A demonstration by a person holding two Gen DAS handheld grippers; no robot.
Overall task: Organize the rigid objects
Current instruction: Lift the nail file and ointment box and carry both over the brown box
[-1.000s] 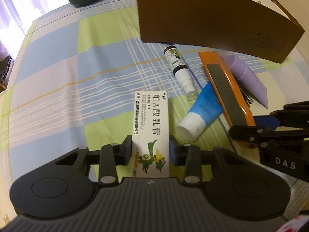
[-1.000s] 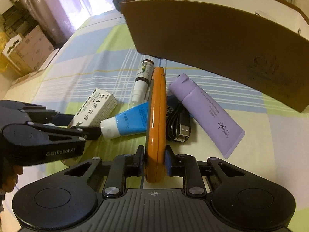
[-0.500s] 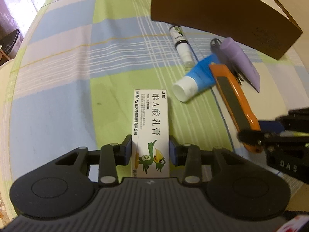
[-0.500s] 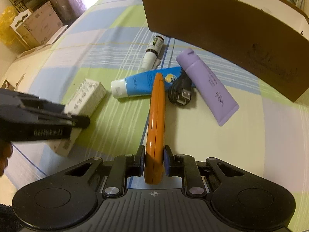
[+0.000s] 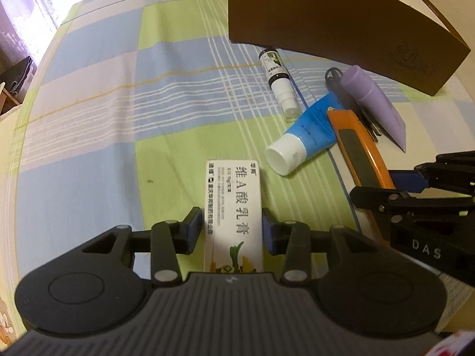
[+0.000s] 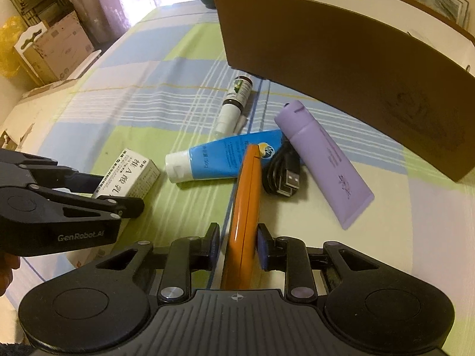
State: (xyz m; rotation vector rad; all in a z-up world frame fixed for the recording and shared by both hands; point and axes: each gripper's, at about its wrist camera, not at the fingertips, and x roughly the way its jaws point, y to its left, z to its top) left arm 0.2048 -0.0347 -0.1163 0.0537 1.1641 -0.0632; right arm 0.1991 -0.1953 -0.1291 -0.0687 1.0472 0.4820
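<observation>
- The left gripper (image 5: 233,231) is pointing down at the checked cloth (image 5: 118,89), right in front of the person holding it.
- The white box (image 5: 233,195) is lying flat on the cloth between its jaws.
- Those jaws have just been opening a little. A thin gap is showing on one side, so they look like they are no longer squeezing the box.
- The right gripper (image 6: 239,243) is hanging just beside it. The orange flat tool (image 6: 245,207) is standing on its thin edge between the jaws.
- These jaws have just been opening too. Gaps are showing on both sides, so nothing is being held tight.
- I think both hands are letting go of their things.
- To do it well, the jaws should be opening wider before either hand lifts, and each hand should be going straight up so the pads are not dragging anything.
- The orange tool may be tipping over once it is free, because it is balancing on its edge.
- Its far end is resting over the blue tube (image 5: 308,124).
- The black cable (image 6: 282,175) and the purple tube (image 6: 323,163) are lying just beside that.
- The small bottle (image 5: 277,80) is lying a bit farther off.
- The big brown box (image 5: 326,14) is standing at the back, maybe waiting for all these things.
</observation>
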